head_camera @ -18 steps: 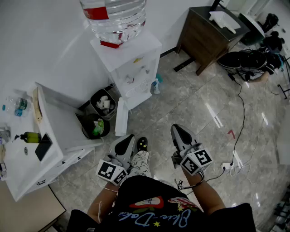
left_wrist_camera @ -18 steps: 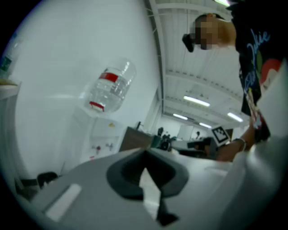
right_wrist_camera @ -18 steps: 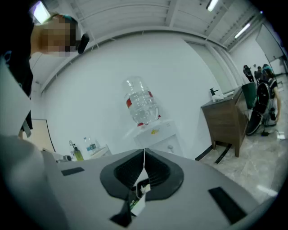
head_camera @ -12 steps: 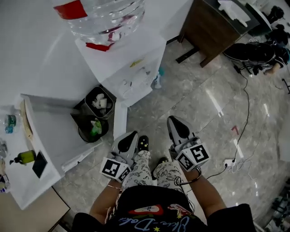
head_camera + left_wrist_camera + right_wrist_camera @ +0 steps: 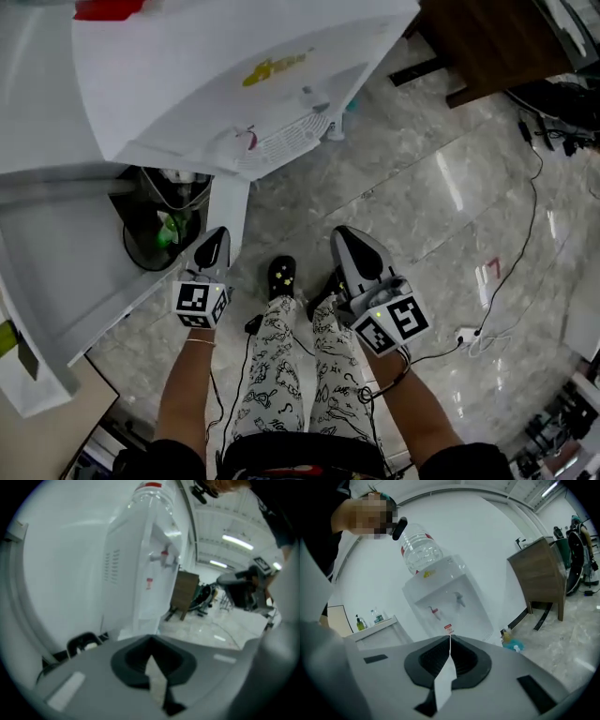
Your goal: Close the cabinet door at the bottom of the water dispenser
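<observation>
The white water dispenser (image 5: 234,84) fills the top of the head view, seen from above. Its bottom cabinet door (image 5: 228,202), a narrow white panel, stands open and points out over the floor. My left gripper (image 5: 216,236) is shut and holds nothing, with its tip just below the door's free edge; contact is not clear. My right gripper (image 5: 345,236) is also shut and empty, over the floor to the right of the door. In the left gripper view the jaws (image 5: 150,641) meet under the dispenser's side (image 5: 140,573). The right gripper (image 5: 450,638) faces the dispenser front (image 5: 450,602).
A black bin (image 5: 155,234) with rubbish stands left of the door, beside a white desk (image 5: 56,272). A dark wooden cabinet (image 5: 506,47) is at the upper right. Cables and a power strip (image 5: 473,333) lie on the marble floor. The person's shoe (image 5: 280,277) is between the grippers.
The head has moved forward over the dispenser. My left gripper has gone forward and left, up to the open door's edge. The right gripper has barely shifted. Both stay shut.
</observation>
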{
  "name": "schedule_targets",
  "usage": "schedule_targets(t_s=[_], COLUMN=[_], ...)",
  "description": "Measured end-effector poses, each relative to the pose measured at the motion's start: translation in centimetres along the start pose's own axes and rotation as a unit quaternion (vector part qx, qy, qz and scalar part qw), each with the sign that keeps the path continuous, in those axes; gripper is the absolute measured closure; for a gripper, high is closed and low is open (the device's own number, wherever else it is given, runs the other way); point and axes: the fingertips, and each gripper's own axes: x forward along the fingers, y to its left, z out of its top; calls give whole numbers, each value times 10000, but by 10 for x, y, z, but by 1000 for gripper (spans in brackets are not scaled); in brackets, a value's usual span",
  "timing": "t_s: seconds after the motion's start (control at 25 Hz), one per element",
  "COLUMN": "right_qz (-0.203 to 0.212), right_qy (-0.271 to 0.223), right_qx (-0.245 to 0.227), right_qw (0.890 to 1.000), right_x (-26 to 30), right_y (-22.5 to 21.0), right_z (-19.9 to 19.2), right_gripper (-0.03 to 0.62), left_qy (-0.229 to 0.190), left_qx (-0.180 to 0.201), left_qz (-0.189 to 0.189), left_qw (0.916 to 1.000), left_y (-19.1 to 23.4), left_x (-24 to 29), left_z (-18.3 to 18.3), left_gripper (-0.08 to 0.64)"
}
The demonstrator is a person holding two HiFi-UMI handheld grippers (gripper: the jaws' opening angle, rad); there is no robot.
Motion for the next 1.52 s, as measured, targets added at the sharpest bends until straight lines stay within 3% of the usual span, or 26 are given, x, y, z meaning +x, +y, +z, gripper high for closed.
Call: schedule_targets(t_s=[0.16, 0.28, 0.36, 0.52, 0.72, 0.92, 1.24, 1.52], right_qz=[279, 342, 346, 277, 15, -78, -207, -332], right_qy=[114, 180, 228, 221, 176, 22, -141, -374], right_qx=[64, -54, -42, 87, 6, 135, 346, 518], right_qw=[9995, 9992, 9991, 9993, 9998, 9999, 9991, 9974], right_x=[21, 29, 31, 29, 20, 12, -7, -22], right_y=[4, 3, 2, -2, -21, -34, -56, -76], right_z=[-20, -29, -34, -38, -33, -25, -19, 1], right_gripper=[575, 575, 575, 575, 575, 575, 575, 575], left_qy=[580, 995, 1294, 1738, 1699, 1380, 946, 798], left_qx=[511, 605, 682, 984, 634, 126, -472, -506], left_qz=[651, 964, 976, 543, 594, 550, -18, -270], left_qw=[9949, 9885, 9844, 9783, 9816, 9888, 9944, 9952], left_y=[56, 88, 97, 84, 63, 27, -38, -65], left_x=[10, 13, 12, 15, 23, 39, 87, 141], left_z=[-47, -78, -97, -116, -116, -107, -81, -45], left_gripper=[561, 561, 562, 569, 569, 569, 569, 568])
